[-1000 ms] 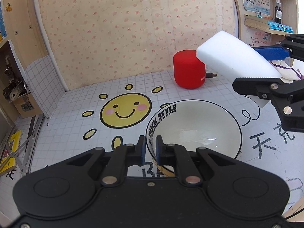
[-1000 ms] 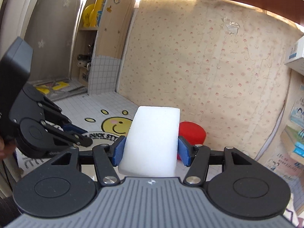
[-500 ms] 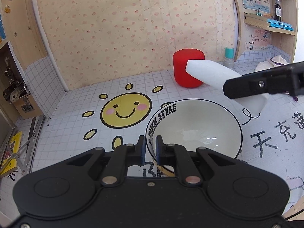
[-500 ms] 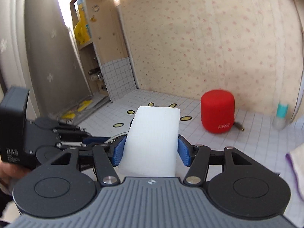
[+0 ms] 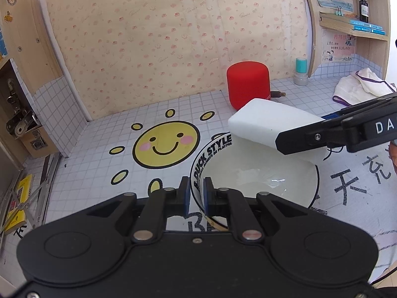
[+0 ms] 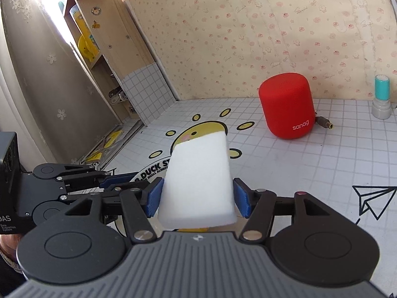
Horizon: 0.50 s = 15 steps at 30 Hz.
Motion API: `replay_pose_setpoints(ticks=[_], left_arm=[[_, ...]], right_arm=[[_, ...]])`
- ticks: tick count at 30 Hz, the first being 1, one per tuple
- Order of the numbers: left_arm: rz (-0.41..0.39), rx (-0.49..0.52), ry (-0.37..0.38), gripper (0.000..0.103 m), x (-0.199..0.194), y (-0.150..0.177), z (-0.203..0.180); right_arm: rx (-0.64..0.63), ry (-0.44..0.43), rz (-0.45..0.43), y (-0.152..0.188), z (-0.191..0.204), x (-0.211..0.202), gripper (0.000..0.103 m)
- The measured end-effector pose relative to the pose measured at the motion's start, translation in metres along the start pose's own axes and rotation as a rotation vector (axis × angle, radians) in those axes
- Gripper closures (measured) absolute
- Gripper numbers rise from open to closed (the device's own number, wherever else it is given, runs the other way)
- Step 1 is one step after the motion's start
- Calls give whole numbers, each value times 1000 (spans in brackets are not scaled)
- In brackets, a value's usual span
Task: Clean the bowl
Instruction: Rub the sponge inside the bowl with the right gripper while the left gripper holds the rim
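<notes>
While the bowl (image 5: 258, 173) sits low and right of centre in the left view, on the tiled mat (image 5: 99, 164) with the sun face at its ten o'clock, we hold its near rim pinched between the pads of the left gripper (image 5: 196, 197), one pad outside the wall and one inside. Our right gripper (image 6: 197, 197) is clamped on the sponge (image 6: 198, 181), which juts over the bowl from three o'clock, above the far rim and apparently not yet touching the inside (the bottom shows a wet glint). The main risk, as we judge it, is the rim grip: it is narrow, so a hard push down or sideways could tip or spin the bowl out of the pads. The sponge is soft and held near its back end, so it may bend or slip instead of scrubbing. A wide sweep toward twelve o'clock could knock the red speaker (image 5: 248, 87).
</notes>
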<state>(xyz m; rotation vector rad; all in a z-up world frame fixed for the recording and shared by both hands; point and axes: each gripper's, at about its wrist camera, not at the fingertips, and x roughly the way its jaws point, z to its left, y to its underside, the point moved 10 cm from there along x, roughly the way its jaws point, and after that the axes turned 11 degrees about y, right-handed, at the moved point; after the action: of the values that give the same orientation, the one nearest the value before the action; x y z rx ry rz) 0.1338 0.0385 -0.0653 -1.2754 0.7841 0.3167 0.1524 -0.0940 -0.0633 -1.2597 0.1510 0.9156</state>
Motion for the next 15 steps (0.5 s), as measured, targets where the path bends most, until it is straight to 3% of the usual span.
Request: replay_pose_setpoints(ticks=[2, 7, 10, 12, 15], left_arm=[[3, -2, 3, 90, 1, 1, 0], [8, -5, 4, 90, 2, 2, 0], [8, -8, 4, 90, 2, 2, 0], [9, -6, 5, 90, 2, 2, 1], [11, -6, 10, 90, 2, 1, 2]], right_arm=[[-27, 16, -15, -1, 2, -1, 41], [-308, 119, -69, 3, 28, -6, 41], [-319, 106, -55, 5, 30, -8, 39], [-309, 110, -53, 6, 27, -9, 32], [-232, 66, -36, 8, 20, -10, 28]])
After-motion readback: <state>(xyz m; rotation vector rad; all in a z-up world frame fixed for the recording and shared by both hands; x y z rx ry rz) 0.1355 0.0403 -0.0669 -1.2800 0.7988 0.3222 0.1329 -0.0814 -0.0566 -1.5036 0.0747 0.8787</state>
